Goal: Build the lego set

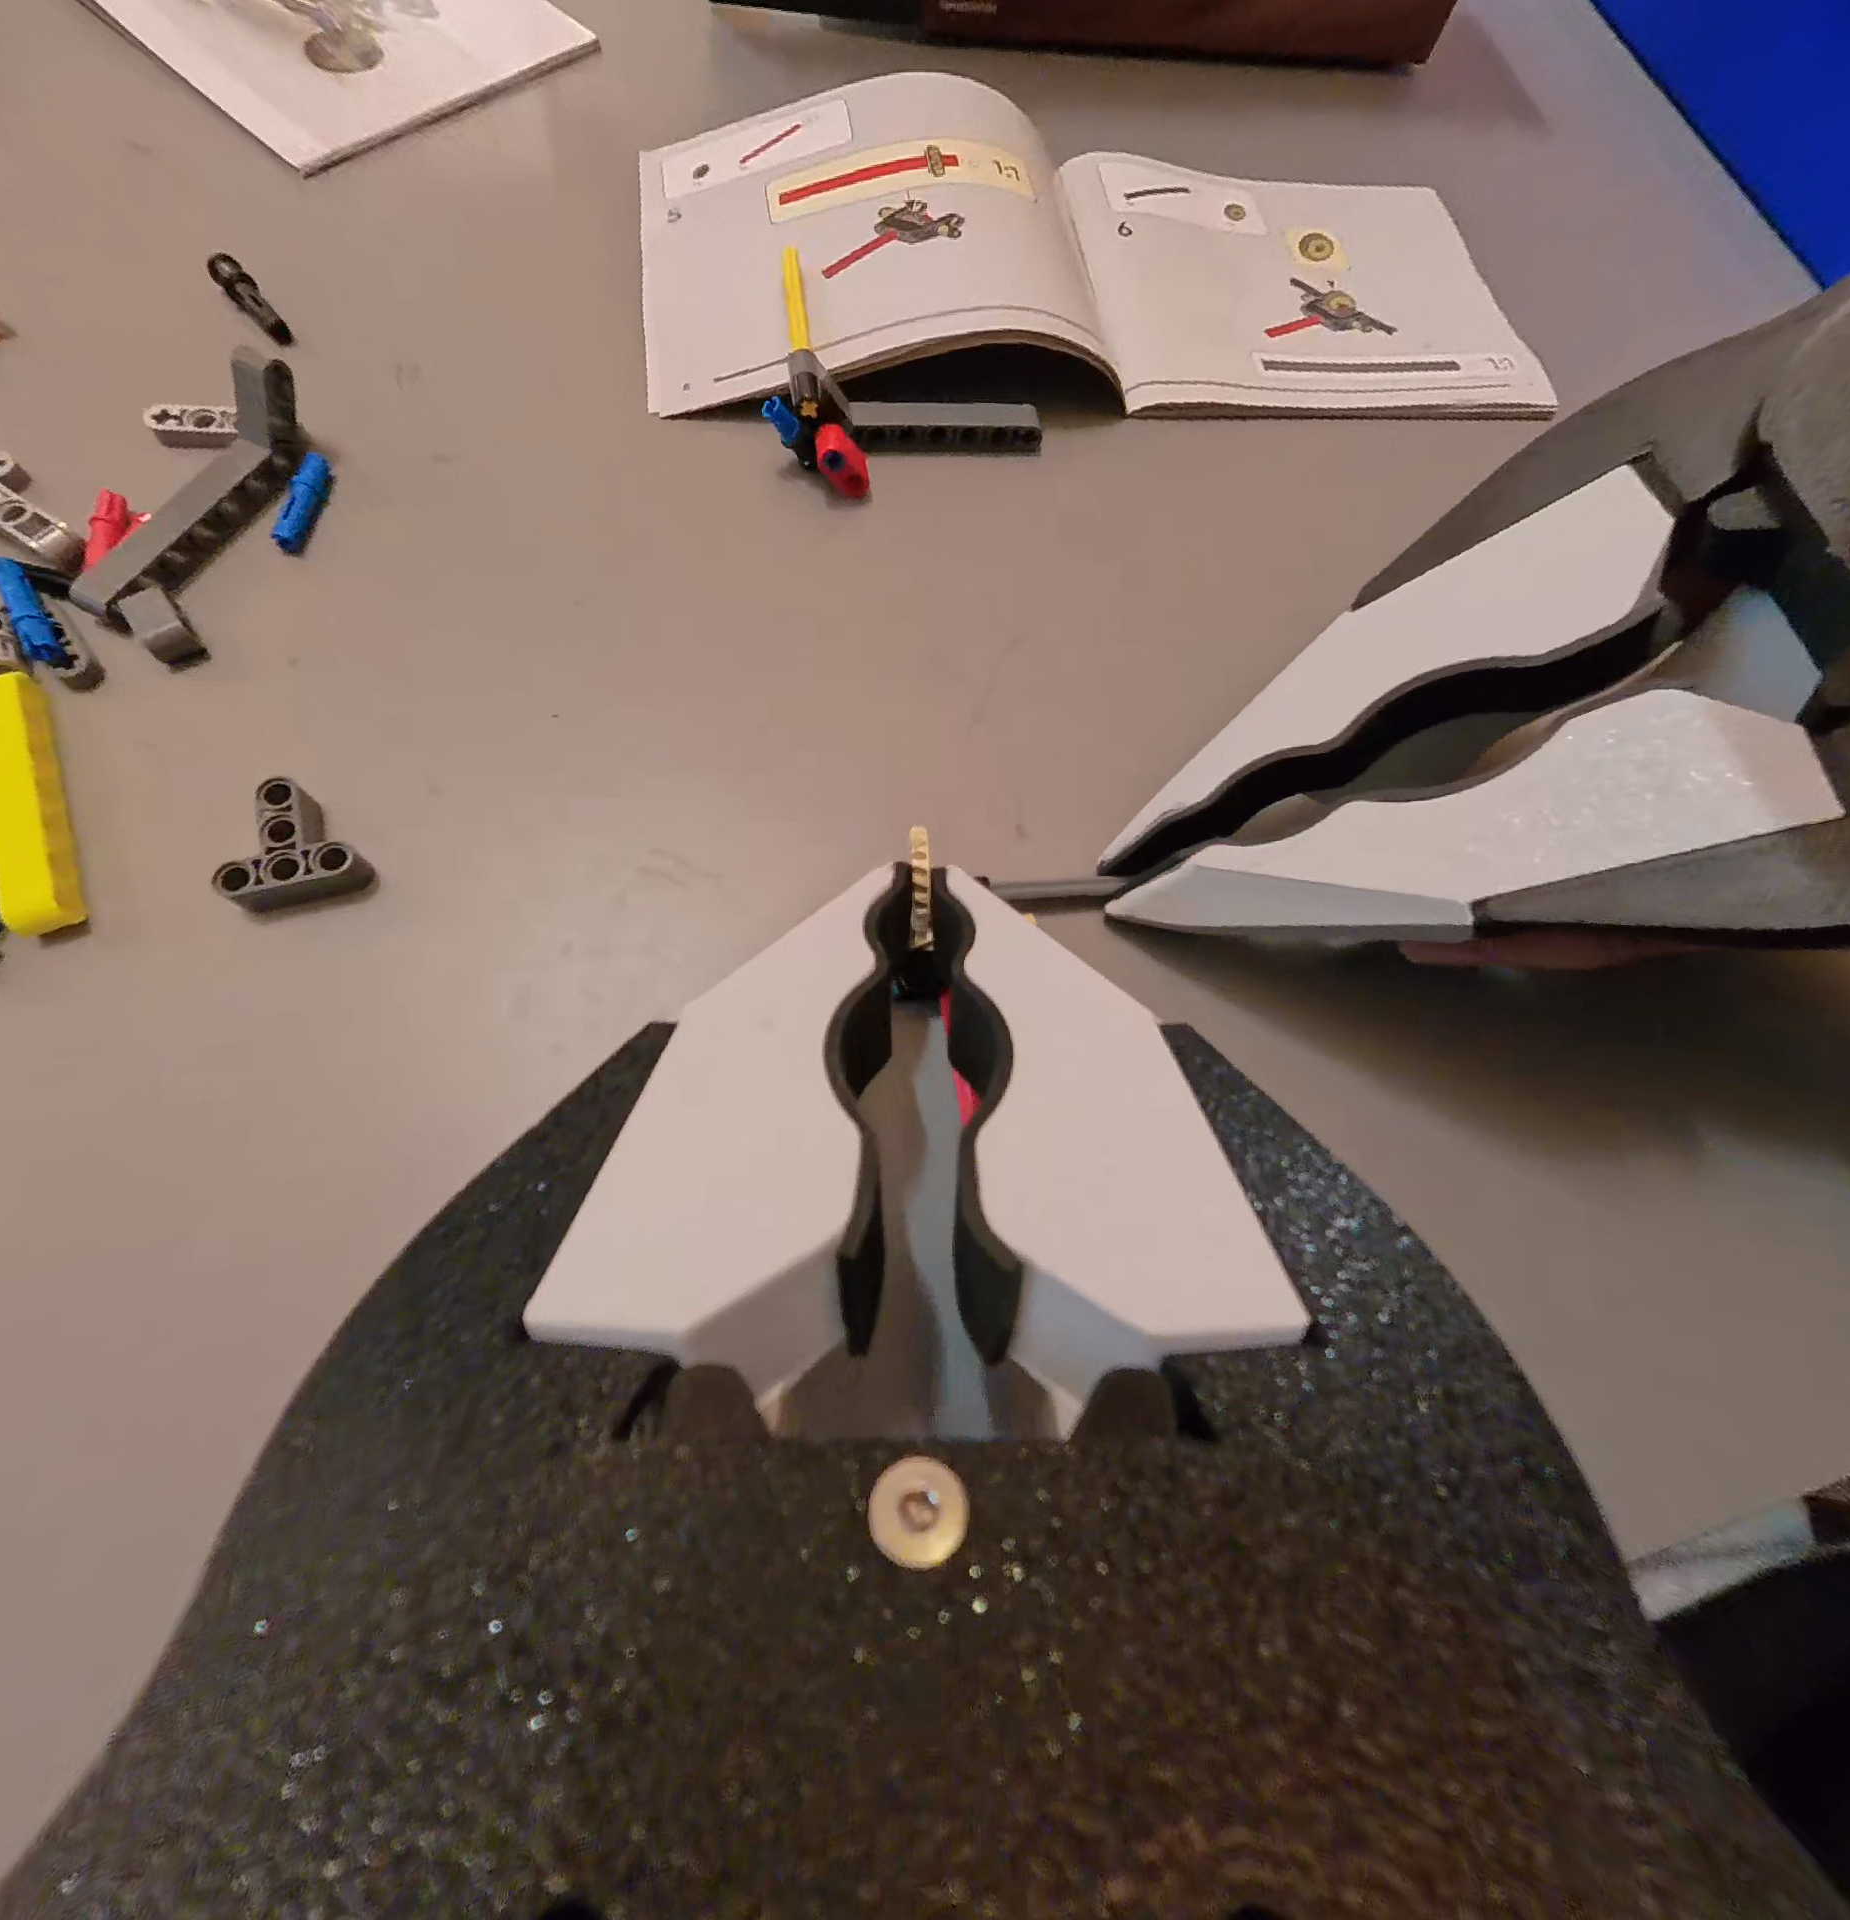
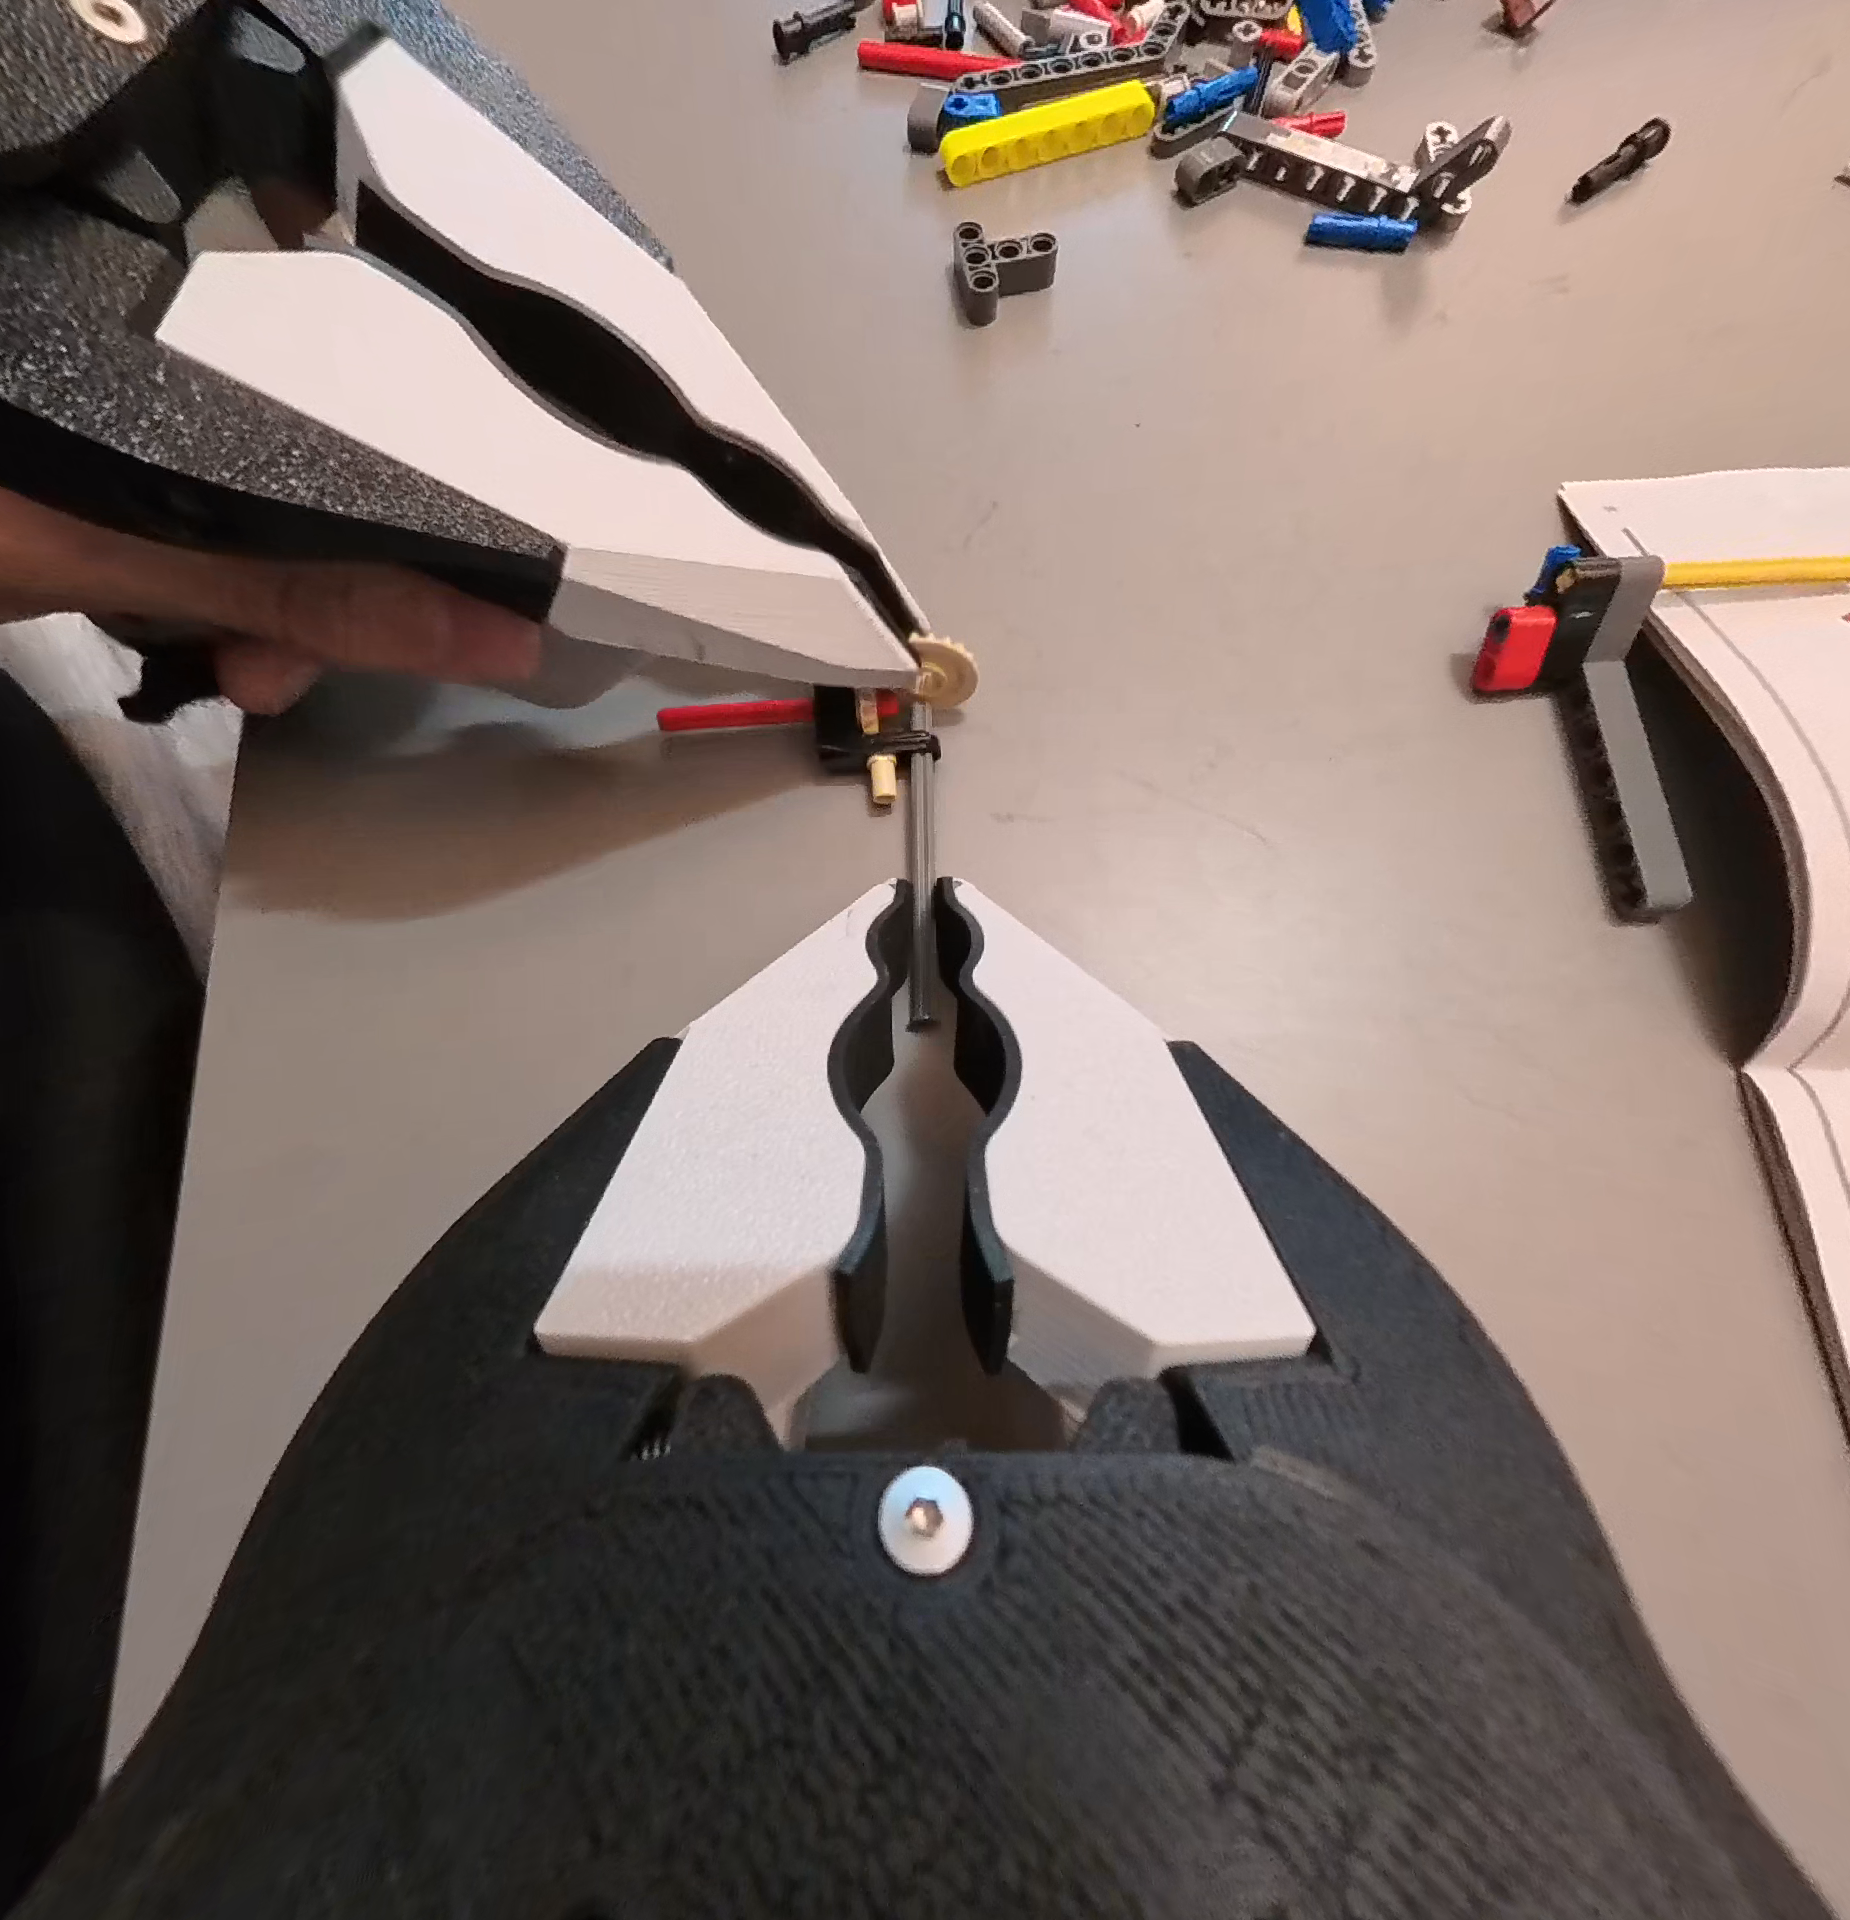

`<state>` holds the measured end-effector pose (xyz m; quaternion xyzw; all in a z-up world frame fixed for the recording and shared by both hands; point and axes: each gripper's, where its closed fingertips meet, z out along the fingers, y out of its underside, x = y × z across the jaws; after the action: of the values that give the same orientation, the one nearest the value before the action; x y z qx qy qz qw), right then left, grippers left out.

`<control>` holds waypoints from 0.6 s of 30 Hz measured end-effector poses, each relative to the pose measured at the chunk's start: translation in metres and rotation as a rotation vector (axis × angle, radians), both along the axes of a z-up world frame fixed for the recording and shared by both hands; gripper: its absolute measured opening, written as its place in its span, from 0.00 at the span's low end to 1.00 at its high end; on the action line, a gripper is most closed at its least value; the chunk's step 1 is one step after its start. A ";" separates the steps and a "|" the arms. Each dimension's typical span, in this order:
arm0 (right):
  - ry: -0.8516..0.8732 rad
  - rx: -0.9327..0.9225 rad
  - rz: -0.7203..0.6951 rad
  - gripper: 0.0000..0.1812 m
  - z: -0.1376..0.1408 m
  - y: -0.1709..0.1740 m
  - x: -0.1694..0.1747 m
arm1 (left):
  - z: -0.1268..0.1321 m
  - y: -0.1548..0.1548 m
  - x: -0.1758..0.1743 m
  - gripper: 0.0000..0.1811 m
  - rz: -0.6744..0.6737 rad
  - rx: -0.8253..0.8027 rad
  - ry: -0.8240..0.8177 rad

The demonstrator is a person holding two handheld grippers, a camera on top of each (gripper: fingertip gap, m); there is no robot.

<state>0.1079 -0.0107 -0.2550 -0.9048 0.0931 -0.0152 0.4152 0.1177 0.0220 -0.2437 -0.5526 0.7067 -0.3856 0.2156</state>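
While the left gripper (image 1: 919,883) has its jaws clamped on a tan toothed gear (image 2: 945,670), the right gripper (image 2: 923,891) has its jaws closed on the near end of a thin dark axle (image 2: 922,831) that runs straight ahead from them into that gear. Just under the left jaws hangs a small black assembly (image 2: 848,740) with a red axle (image 2: 729,715) sticking out sideways toward the left gripper's body and a tan pin (image 2: 881,777) at its lower edge; all of it sits low over the grey tabletop (image 1: 588,675), and I cannot tell whether it touches. A hand (image 2: 308,634) shows beneath the left gripper.

Seen from the left jaws, the right gripper lies to the right, its tips pointing in toward the gear. Ahead of the left jaws an open instruction booklet (image 1: 1087,260) lies flat, and at its near edge rests a sub-build: a yellow axle (image 1: 793,301) lying on the page, a dark grey beam (image 1: 942,426), a red connector (image 1: 841,457) and a small blue pin (image 1: 779,410). To the left of those jaws lies a grey T-shaped beam (image 1: 287,852), and further left a loose pile of parts (image 1: 121,540) with a long yellow beam (image 1: 22,800). A second, closed booklet (image 1: 349,62) lies far ahead on the left.
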 end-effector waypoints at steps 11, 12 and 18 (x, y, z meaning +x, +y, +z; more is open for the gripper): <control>0.002 0.000 0.002 0.01 0.000 0.002 0.000 | -0.002 0.003 -0.008 0.02 -0.018 0.032 -0.008; -0.001 0.000 0.002 0.01 0.000 0.002 0.000 | 0.000 0.003 -0.008 0.01 -0.027 0.038 -0.019; 0.001 0.001 0.003 0.01 0.000 0.004 0.000 | 0.021 0.006 -0.003 0.06 -0.160 0.017 -0.112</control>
<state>0.1080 -0.0071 -0.2551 -0.9049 0.0920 -0.0140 0.4154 0.1144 0.0275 -0.2232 -0.4703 0.7386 -0.4259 0.2280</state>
